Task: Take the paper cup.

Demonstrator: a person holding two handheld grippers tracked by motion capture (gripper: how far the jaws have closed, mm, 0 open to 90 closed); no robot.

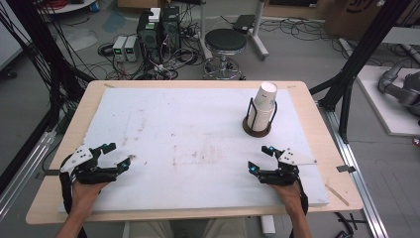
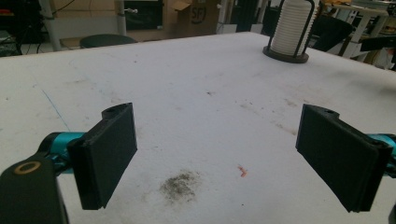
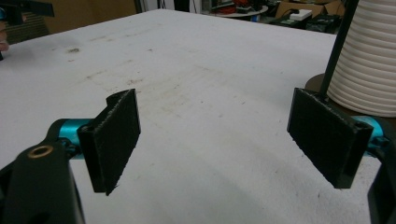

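The table carried a white foam sheet, stained toward the middle, w/ both grippers parked near its front edge, well apart from each other. On the far right part of the sheet stood the stack of paper cups, upright in a black wire holder on a round dark base; long axis vertical, leaning a touch in the high view.

The right gripper was clearly the nearer one: the stack lay straight ahead of it, a bit to its right, i.e. up the sheet from the hand. In the right gripper view the ribbed cups loomed just past the right-hand pad. Jaws spread wide, nothing between them, pads bare.

The left gripper sat at the opposite front corner, stack far off on a diagonal across the sheet; in the left gripper view the cups showed small, top right. Jaws also spread, empty.

Judgement: a reach for the cups fell to the right hand, fwd and up, approaching the top cup from the side or above.
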